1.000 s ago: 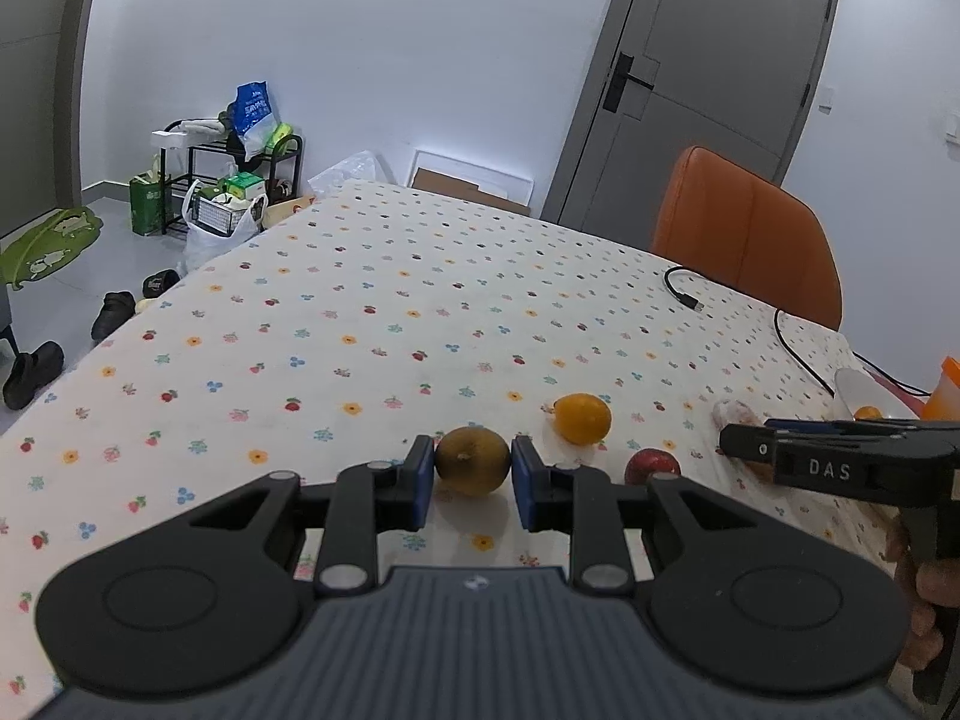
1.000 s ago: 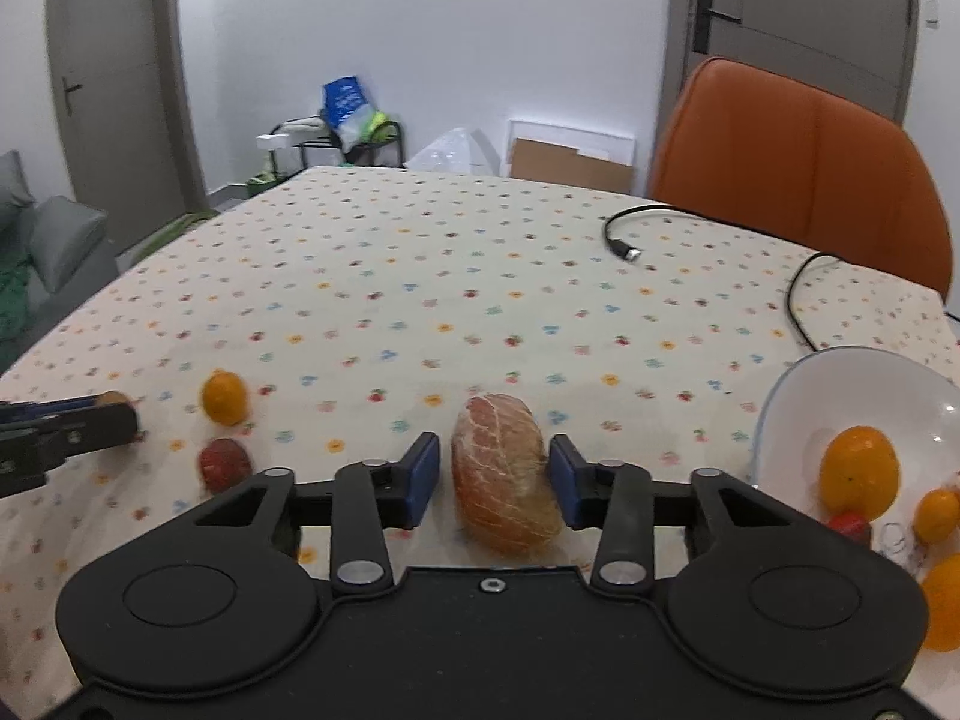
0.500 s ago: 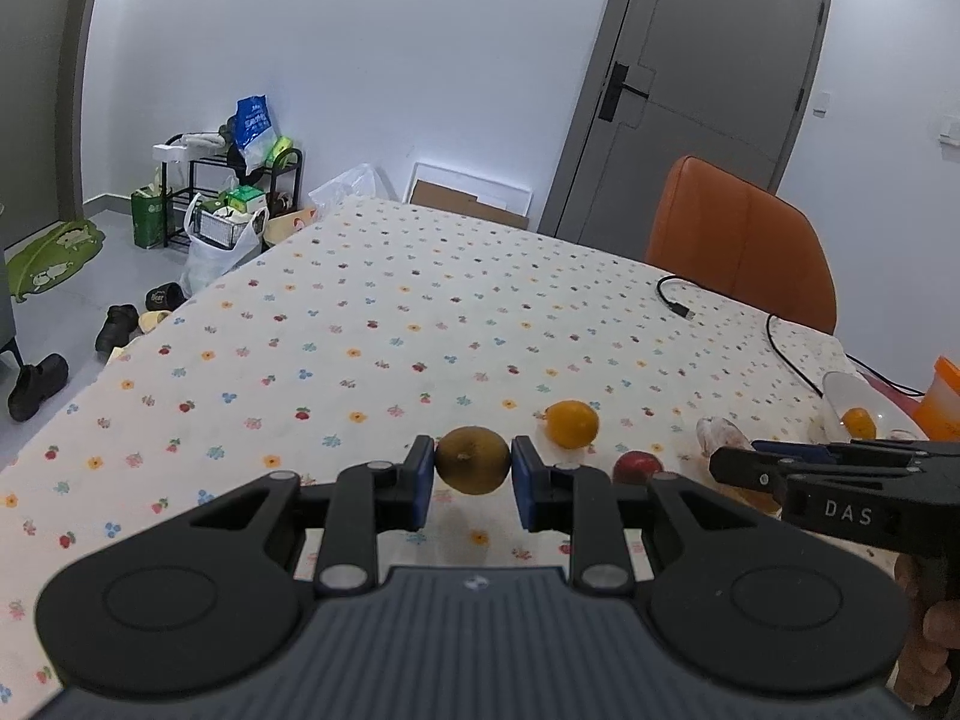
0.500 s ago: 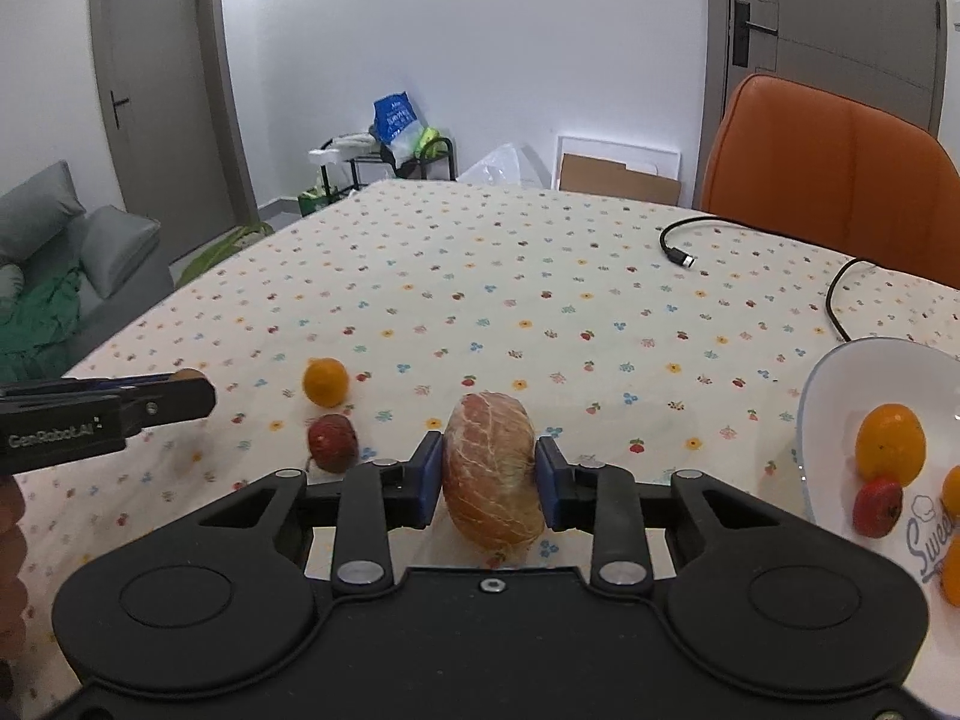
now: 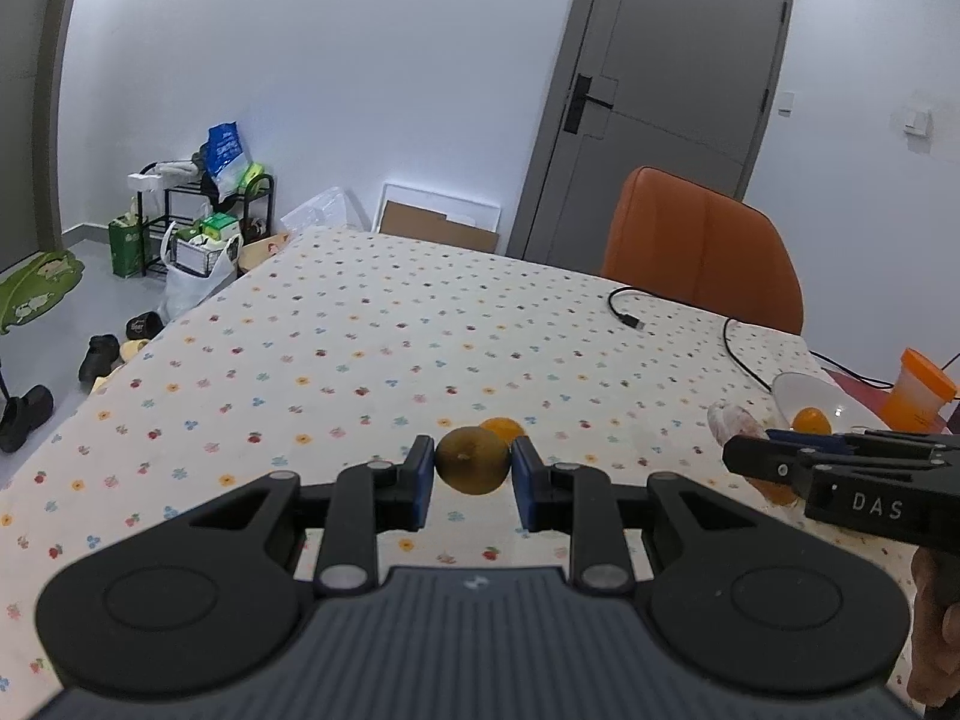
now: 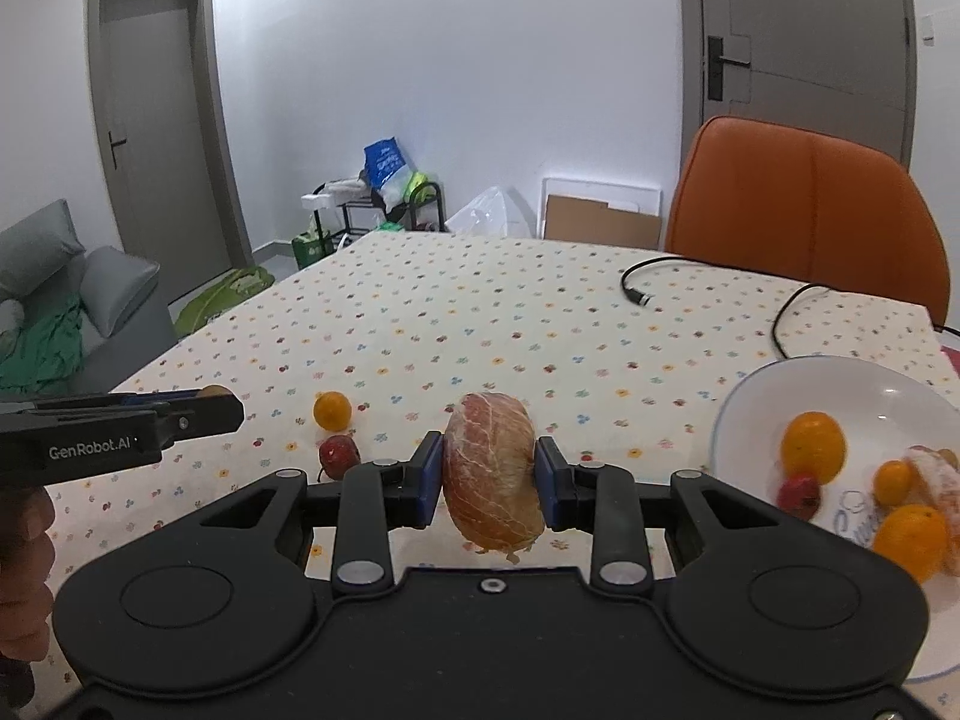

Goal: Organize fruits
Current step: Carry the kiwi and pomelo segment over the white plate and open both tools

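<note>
Fruit in both tongs, both lifted clear of the table [image 5: 360, 324]. Left tongs [image 5: 469, 483] clamp a brown-green round fruit [image 5: 471, 467], likely a kiwi, blue pads pressed to its two sides. Right tongs [image 6: 491, 477] clamp a peeled citrus piece [image 6: 493, 475], pinkish with white pith, upright between the pads, a ragged bit hanging below.

On the flower-print cloth: a small orange [image 6: 332, 410] and a dark red fruit [image 6: 338, 456] just beside each other, left of the right tongs in the right wrist view. From the left wrist view the orange sits directly behind the held kiwi, partly hidden; the red fruit cannot be seen there.

White bowl [image 6: 840, 378] at the right edge of the table, tilted toward the camera. Inside: a larger orange [image 6: 813, 446], a small red fruit [image 6: 797, 495], a small orange one [image 6: 893, 482], another orange [image 6: 911, 540] at the lower rim, and a peeled segment [image 6: 936, 477] at the far right. Printed blue lettering on the bowl's inside, not legible.

Black cable [image 6: 645, 294] lies loose on the far side of the table. Orange chair [image 6: 804, 204] behind it. Orange-lidded cup [image 5: 921, 387] near the bowl in the left wrist view. A hand [image 6: 24, 576] shows at the left edge under the left tongs' body
</note>
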Available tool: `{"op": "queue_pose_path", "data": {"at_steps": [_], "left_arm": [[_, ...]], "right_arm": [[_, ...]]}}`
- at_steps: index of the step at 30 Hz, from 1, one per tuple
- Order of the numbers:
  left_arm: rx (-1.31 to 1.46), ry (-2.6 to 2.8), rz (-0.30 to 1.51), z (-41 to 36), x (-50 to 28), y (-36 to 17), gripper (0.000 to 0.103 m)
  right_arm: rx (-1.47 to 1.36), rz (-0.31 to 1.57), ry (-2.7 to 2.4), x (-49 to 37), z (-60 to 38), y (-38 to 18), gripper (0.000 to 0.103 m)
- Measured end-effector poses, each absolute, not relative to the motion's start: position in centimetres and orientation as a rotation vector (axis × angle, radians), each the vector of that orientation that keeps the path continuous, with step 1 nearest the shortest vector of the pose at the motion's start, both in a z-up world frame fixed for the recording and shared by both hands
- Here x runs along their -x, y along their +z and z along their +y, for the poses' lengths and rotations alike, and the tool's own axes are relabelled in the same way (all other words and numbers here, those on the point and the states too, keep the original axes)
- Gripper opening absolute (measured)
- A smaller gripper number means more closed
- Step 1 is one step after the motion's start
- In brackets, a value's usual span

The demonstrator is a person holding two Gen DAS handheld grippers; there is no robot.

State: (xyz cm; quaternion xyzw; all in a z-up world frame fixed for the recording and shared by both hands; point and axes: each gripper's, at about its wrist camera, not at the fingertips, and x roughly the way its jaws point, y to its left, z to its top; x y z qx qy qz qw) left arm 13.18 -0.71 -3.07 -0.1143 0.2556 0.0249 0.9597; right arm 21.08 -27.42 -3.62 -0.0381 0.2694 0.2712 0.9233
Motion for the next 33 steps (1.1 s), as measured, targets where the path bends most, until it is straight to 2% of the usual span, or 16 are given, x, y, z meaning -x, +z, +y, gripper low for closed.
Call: {"op": "queue_pose_path", "data": {"at_steps": [33], "left_arm": [[0.144, -0.123, 0.504, -8.7, -16.3, -1.9, 0.026]], "right_arm": [[-0.041, 0.516, 0.318, -21.0, -38.1, -3.9, 0.030]]}}
